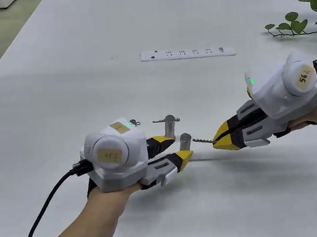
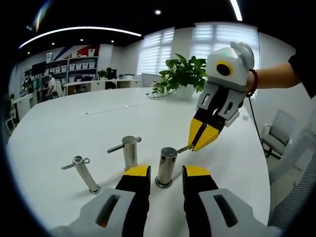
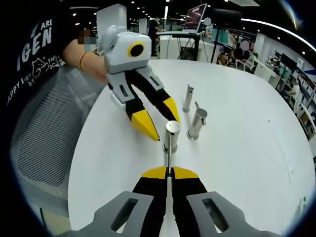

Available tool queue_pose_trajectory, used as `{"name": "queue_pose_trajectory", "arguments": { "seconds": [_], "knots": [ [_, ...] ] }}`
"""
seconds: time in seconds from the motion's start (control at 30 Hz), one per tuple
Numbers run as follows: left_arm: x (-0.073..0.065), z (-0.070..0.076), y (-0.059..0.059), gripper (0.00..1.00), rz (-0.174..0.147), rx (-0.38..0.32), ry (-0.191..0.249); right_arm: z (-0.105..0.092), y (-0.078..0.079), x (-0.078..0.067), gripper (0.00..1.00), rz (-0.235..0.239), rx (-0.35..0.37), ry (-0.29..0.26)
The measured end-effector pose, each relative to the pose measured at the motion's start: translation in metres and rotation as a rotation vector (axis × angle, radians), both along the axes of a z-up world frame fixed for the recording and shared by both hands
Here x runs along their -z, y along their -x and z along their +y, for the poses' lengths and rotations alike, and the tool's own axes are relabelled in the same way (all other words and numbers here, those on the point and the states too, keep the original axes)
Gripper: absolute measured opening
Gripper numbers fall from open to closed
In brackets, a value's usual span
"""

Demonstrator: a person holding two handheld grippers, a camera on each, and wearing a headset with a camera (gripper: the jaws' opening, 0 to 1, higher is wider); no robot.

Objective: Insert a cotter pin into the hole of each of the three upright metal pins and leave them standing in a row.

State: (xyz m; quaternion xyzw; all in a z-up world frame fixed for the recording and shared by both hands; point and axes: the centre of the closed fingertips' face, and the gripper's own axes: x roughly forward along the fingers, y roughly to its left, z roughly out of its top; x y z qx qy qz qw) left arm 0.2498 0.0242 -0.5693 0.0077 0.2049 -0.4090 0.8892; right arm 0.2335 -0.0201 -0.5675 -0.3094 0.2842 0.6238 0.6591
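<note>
Three upright metal pins stand on the white table (image 1: 89,74). The nearest metal pin (image 1: 185,141) (image 2: 167,166) (image 3: 172,129) stands between the jaws of my open left gripper (image 1: 180,148) (image 2: 166,172), with a gap on each side. My right gripper (image 1: 219,141) (image 3: 169,171) is shut on a cotter pin (image 1: 203,141) (image 3: 169,150), whose tip meets the top of that metal pin. The middle pin (image 1: 170,126) (image 2: 130,152) carries a cotter pin through its head. The third pin (image 2: 85,173), tilted in the left gripper view, also carries one.
A white power strip (image 1: 188,53) lies further back on the table. A green plant (image 1: 299,22) reaches in at the far right. A black cable (image 1: 45,210) trails from the left gripper toward the near edge. Desks and shelves stand in the background.
</note>
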Motion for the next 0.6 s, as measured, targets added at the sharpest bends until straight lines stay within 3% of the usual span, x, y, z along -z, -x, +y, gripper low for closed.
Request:
{"name": "queue_pose_trajectory", "arguments": {
  "seconds": [0.6],
  "knots": [
    [0.014, -0.010, -0.006, 0.13, 0.013, 0.009, -0.029, 0.004, -0.005, 0.000, 0.00, 0.001, -0.030, 0.008]
  ]
}}
